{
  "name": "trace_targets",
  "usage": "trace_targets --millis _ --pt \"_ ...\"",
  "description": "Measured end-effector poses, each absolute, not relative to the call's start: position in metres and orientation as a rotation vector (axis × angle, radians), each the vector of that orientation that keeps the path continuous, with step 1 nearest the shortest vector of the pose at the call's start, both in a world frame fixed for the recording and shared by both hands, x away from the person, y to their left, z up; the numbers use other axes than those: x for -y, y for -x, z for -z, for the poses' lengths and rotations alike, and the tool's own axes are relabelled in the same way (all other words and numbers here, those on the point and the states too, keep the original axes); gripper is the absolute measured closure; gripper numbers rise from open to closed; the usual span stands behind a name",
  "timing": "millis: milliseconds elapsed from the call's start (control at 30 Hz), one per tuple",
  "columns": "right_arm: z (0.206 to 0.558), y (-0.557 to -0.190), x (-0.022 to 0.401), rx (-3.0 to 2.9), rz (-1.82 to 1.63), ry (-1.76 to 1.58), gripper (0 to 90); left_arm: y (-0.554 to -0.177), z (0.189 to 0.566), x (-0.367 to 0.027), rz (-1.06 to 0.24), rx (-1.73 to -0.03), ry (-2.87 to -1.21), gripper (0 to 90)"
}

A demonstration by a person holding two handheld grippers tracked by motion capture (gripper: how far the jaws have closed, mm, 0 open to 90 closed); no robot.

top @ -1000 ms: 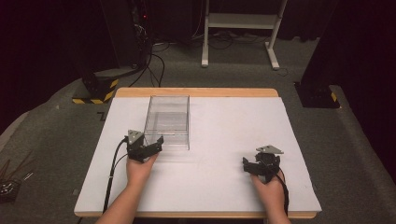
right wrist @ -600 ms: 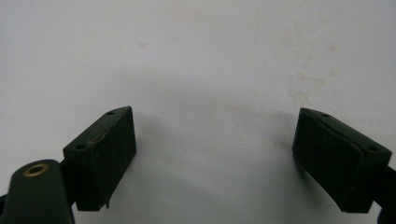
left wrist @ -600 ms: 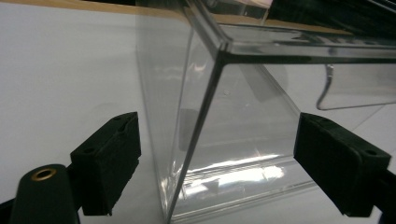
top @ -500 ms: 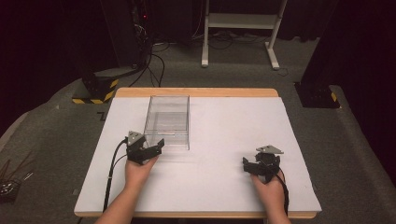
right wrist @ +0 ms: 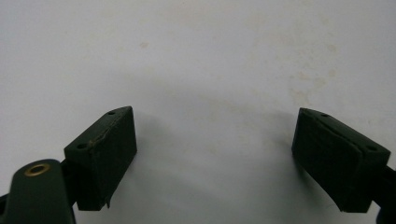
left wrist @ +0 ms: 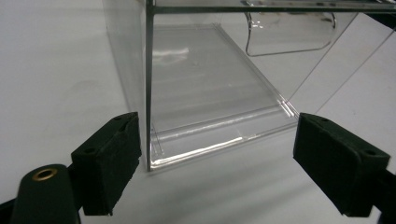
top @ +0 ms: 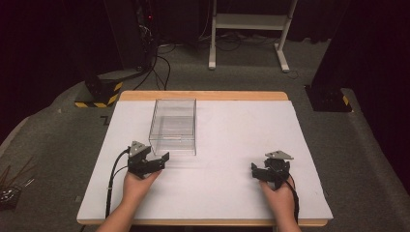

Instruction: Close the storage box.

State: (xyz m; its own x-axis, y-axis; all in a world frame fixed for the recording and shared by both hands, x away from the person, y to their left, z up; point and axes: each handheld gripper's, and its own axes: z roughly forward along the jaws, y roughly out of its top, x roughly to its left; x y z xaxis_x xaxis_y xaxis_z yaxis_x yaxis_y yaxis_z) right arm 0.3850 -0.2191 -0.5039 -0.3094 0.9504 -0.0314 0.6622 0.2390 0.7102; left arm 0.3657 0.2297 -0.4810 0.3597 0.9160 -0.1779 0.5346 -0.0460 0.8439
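Observation:
A clear plastic box (top: pixel 174 126) stands open-topped on the white table (top: pixel 232 130), left of centre. My left gripper (top: pixel 162 159) sits just in front of the box's near end, open, angled toward its near left corner. In the left gripper view that box (left wrist: pixel 210 84) corner rises just beyond the pads (left wrist: pixel 109 163), and nothing is between the jaws of the left gripper (left wrist: pixel 215 158). My right gripper (top: pixel 258 173) rests at the near right of the table, open. The right gripper (right wrist: pixel 215 154) has bare white tabletop between its fingers (right wrist: pixel 105 154).
The table has a wooden rim (top: pixel 203 95) along its far edge. Beyond it on the floor are cables (top: pixel 159 63), a black and yellow base (top: pixel 99 92) and a white stand's legs (top: pixel 246 38). A dark block (top: pixel 329 96) sits off the far right corner.
My left gripper has shifted slightly beside the box's near end and its jaws stand a little narrower. The right gripper has kept still.

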Motion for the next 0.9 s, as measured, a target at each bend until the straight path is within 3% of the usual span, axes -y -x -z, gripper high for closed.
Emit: trace_targets --millis 267,600,900 --pt "0.504 -0.385 0.219 -2.056 -0.83 -1.473 14.0 -0.347 0.476 -0.254 -0.536 -1.3 -1.708 17.1" --pt "0.504 -0.385 0.219 -2.056 -0.831 -1.473 14.0 -0.313 0.488 -0.313 -0.579 -1.363 -1.766 18.7" --pt "0.504 -0.385 0.219 -2.055 -0.83 -1.473 14.0 -0.297 0.504 -0.329 -0.63 -1.462 -1.807 18.2"
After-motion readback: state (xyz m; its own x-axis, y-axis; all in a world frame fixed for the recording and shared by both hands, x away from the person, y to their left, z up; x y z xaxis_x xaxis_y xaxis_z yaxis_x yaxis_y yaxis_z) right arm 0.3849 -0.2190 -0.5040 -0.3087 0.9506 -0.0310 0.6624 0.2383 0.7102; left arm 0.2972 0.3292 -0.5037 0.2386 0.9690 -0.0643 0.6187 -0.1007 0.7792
